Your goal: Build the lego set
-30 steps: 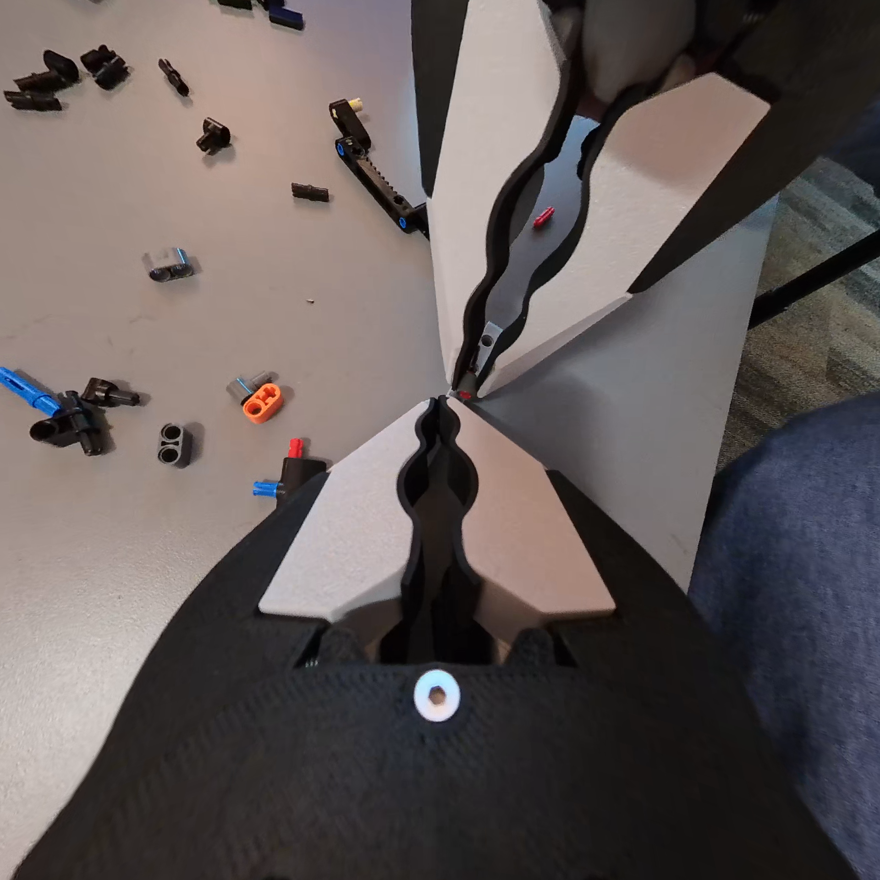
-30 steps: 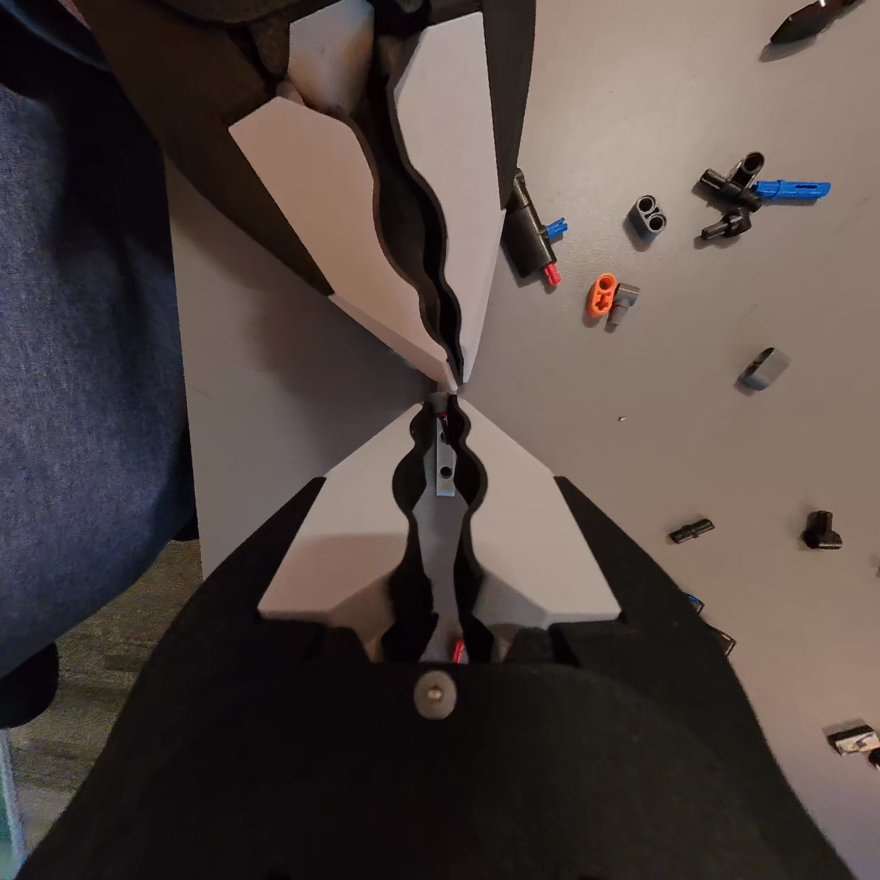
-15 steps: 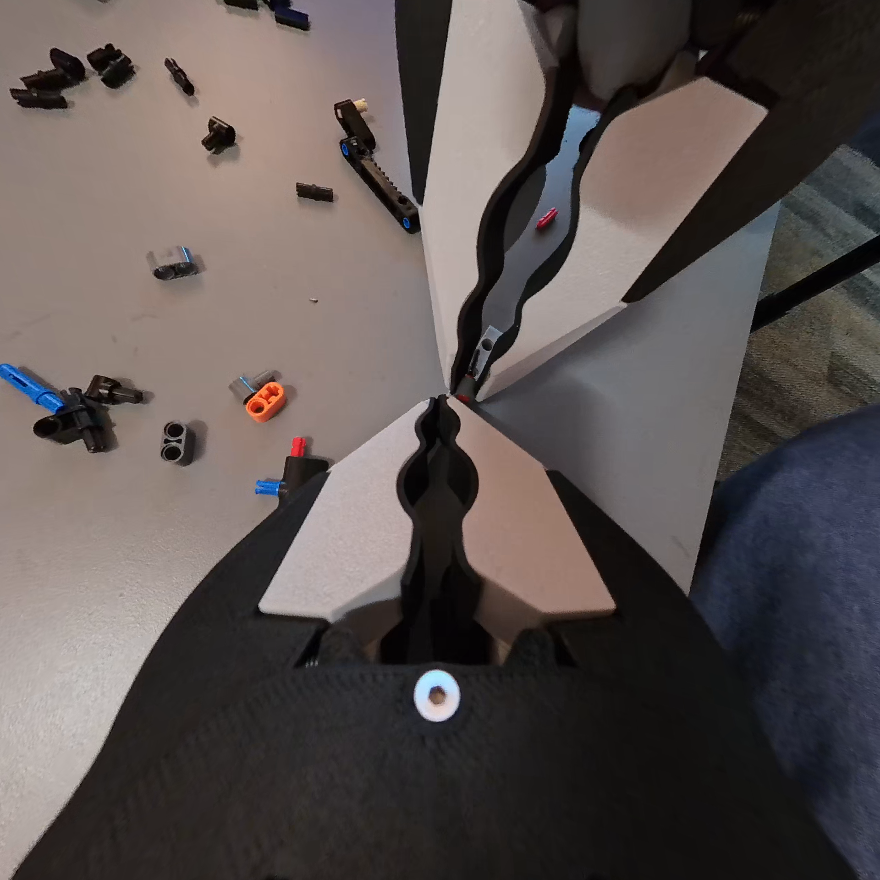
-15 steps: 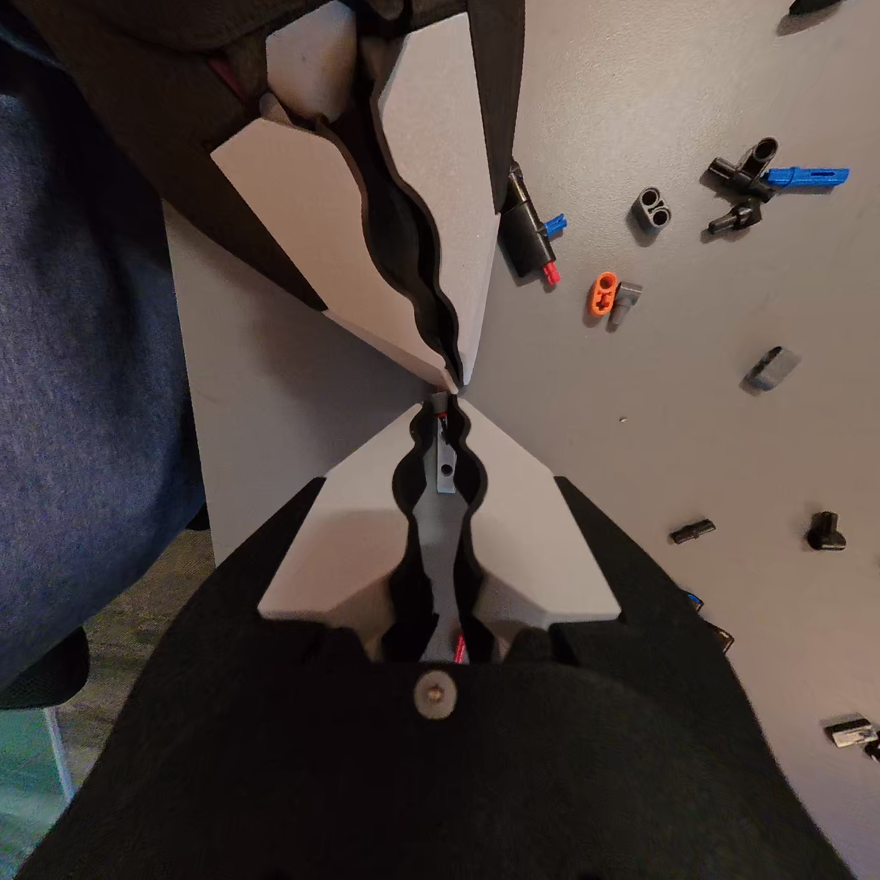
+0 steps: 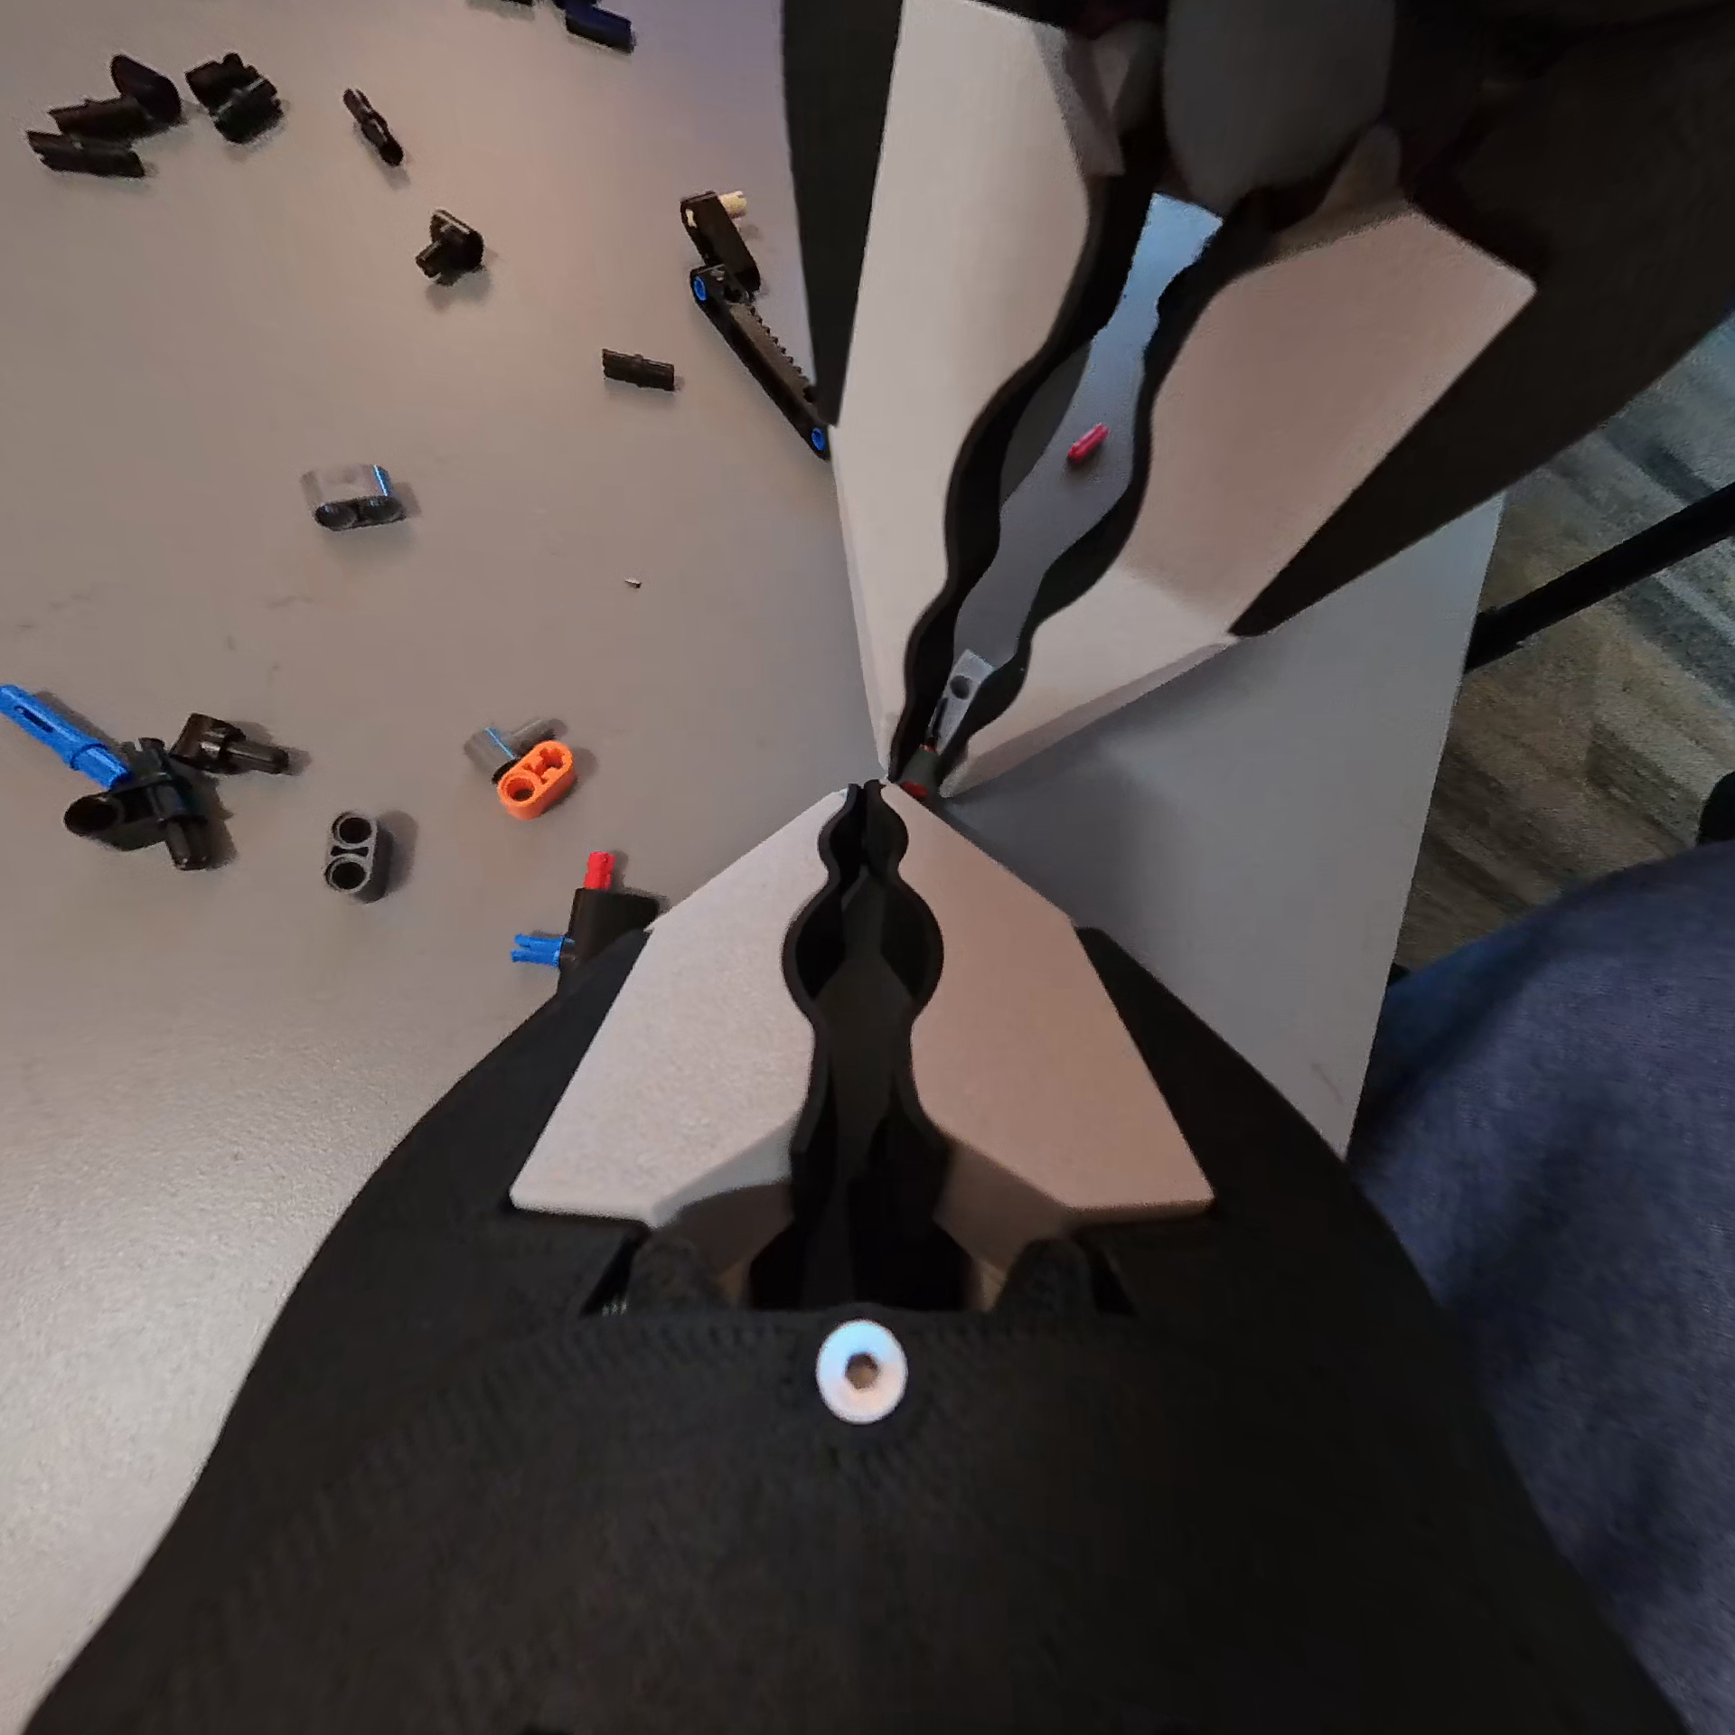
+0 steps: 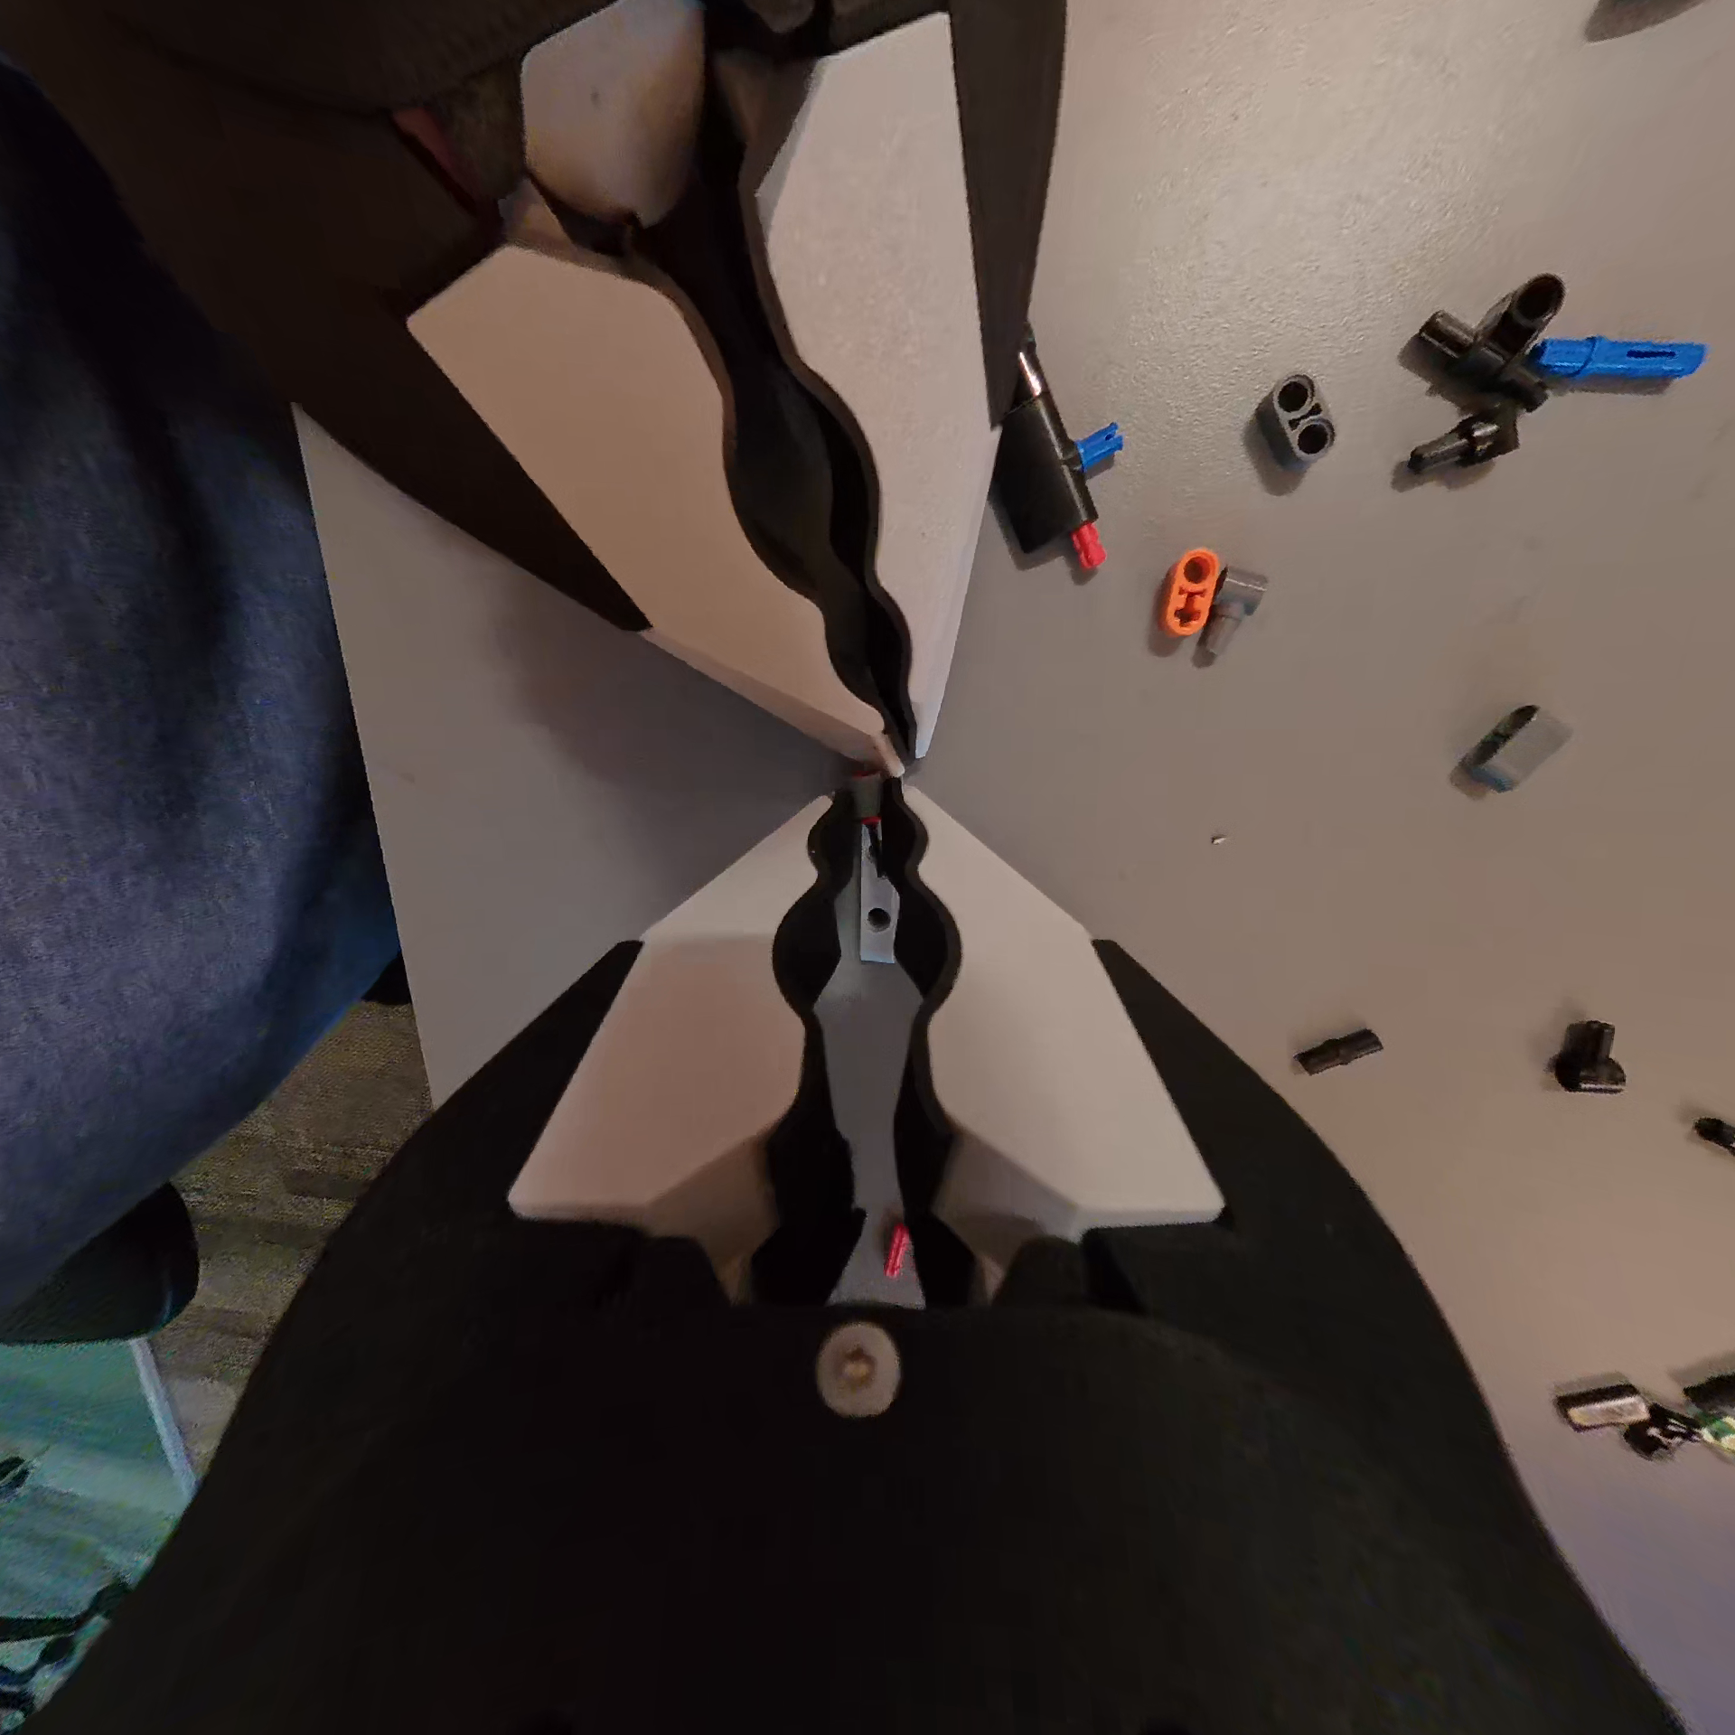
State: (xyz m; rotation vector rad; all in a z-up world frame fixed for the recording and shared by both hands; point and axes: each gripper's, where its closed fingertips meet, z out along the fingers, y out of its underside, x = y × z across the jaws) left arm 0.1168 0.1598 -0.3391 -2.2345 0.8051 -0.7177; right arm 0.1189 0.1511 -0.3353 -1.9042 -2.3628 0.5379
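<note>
**Two grippers meeting tip to tip over the table edge**

The left gripper (image 5: 868,793) is sitting clenched, its jaws pressed together with nothing visible between them. The right gripper (image 6: 878,798) is pointing straight at it, tips nearly touching, and is grasping a small grey lego piece (image 6: 876,906) near its tips; a bit of red is showing at the piece's forward end, facing the left gripper. Both are hanging above the grey table (image 5: 282,1080), close to its near edge.

Taking the orange connector (image 5: 536,774) as the landmark: a grey pin (image 5: 498,746) is lying touching it; a dark two-hole piece (image 5: 354,852) is lying near it, farther from the grippers; a black piece with red and blue pins (image 5: 591,915) is resting between it and the left gripper. A blue axle in a black joint (image 5: 103,775) is lying well apart from it. A loose red pin (image 5: 1086,444) is lying on the table beyond the right gripper's jaws, far from the connector.
</note>
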